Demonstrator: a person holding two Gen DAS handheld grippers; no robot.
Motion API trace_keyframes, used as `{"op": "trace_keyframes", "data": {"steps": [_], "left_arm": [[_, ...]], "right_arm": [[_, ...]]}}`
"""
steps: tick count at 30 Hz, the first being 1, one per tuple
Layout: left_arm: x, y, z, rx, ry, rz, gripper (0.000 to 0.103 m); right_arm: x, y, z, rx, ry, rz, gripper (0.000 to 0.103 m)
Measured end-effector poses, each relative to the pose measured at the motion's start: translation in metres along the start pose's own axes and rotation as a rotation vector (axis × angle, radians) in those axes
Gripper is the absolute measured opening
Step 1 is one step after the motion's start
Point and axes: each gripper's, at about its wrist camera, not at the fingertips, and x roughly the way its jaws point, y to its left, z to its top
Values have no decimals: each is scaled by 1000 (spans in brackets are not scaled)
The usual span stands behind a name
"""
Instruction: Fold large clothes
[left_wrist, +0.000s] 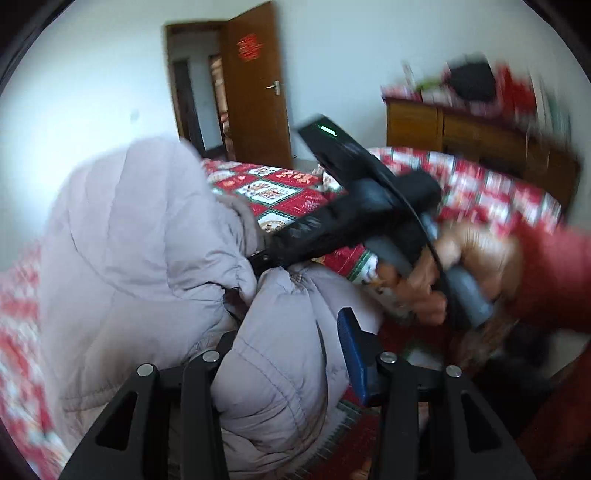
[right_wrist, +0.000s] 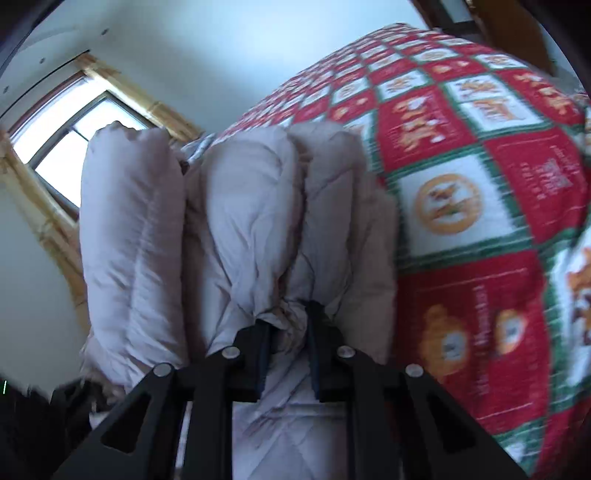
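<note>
A pale lilac-grey padded coat (left_wrist: 140, 258) is bunched up above a bed with a red, white and green patterned quilt (left_wrist: 280, 192). My left gripper (left_wrist: 288, 347) is shut on a thick fold of the coat; its blue-padded right finger (left_wrist: 352, 354) shows, the left one is hidden by fabric. The right gripper (left_wrist: 258, 258), held by a hand in a red sleeve, grips the coat further up. In the right wrist view my right gripper (right_wrist: 286, 332) is shut on a bunched edge of the coat (right_wrist: 255, 221), which hangs in puffy rolls over the quilt (right_wrist: 480, 221).
An open brown door (left_wrist: 255, 88) stands in the far white wall. A wooden headboard (left_wrist: 480, 140) with red and dark items on top is at the right. A window with a wooden frame (right_wrist: 62, 147) is at the left of the right wrist view.
</note>
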Motion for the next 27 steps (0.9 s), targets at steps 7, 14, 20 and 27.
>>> {"op": "trace_keyframes", "data": {"steps": [7, 14, 20, 27], "left_arm": [[17, -27, -1, 64, -57, 87, 76], [10, -75, 1, 374, -125, 159, 80], [-65, -38, 8, 276, -250, 97, 82], [-112, 111, 22, -162, -352, 309, 86]], "right_arm": [[-1, 1, 4, 18, -31, -8, 19], [-8, 4, 21, -29, -16, -39, 18], [-1, 2, 25, -54, 9, -67, 18], [7, 2, 20, -81, 4, -87, 17]]}}
